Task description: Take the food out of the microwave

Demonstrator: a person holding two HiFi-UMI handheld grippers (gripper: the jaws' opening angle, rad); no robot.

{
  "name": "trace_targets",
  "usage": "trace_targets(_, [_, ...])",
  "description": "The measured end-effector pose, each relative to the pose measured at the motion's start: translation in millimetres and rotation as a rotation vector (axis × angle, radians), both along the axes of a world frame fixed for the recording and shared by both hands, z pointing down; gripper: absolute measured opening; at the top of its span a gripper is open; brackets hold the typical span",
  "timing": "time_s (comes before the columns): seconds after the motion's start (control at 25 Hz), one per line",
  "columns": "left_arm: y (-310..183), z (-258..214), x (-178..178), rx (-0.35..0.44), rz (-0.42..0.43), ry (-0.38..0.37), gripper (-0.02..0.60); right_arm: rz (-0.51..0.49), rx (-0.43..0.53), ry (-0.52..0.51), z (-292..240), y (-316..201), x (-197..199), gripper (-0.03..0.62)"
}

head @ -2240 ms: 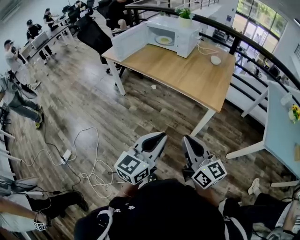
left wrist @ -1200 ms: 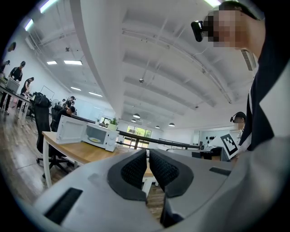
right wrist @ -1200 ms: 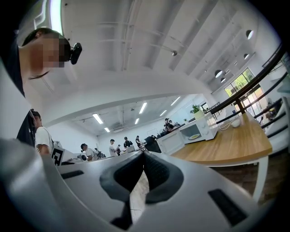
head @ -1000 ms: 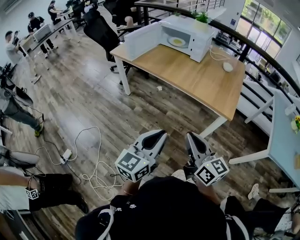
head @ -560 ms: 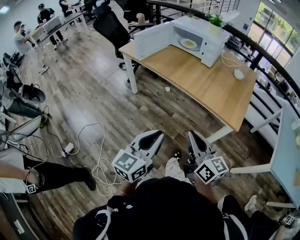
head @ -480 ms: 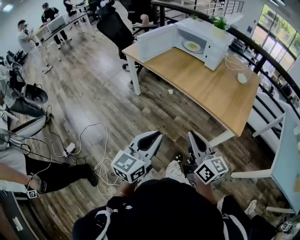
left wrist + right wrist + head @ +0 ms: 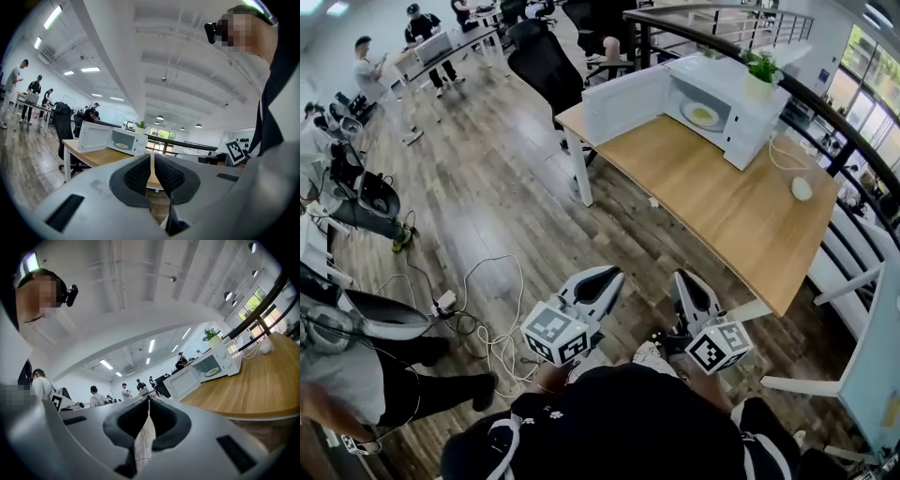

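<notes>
- My left gripper (image 7: 602, 278) is low in front of my body, its fingers pressed together with nothing between them.
- My right gripper (image 7: 682, 281) is just beside it, its fingers likewise pressed together and empty.
- Both point level toward the wooden tabletop (image 7: 722, 202), which stands well apart from them across the plank floor (image 7: 487, 187).
- The white microwave (image 7: 741, 127) sits at the far end of the tabletop, its door (image 7: 623, 101) swung wide open to the left.
- The food (image 7: 703, 114), something yellow on a pale plate (image 7: 690, 109), lies inside the microwave's chamber.
- A potted plant (image 7: 761, 67) stands on top of the microwave.
- A small white rounded thing (image 7: 802, 187) lies on the tabletop right of the microwave, with a cord (image 7: 778, 155) beside it.
- White cables (image 7: 492, 319) trail over the floor to my left.
</notes>
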State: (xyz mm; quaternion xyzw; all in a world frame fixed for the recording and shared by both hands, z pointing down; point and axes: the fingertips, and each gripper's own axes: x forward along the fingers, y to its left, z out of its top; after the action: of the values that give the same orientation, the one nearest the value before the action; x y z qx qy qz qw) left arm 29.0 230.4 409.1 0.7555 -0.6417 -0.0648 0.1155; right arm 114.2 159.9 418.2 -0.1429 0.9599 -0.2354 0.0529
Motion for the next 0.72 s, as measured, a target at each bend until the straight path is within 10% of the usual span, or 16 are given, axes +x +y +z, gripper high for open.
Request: trace_targets(0.72, [-130,-18,1,-0.046,-0.006,-0.011,0.026,0.008,-0.054,-0.046,-3,-134,8,0.021])
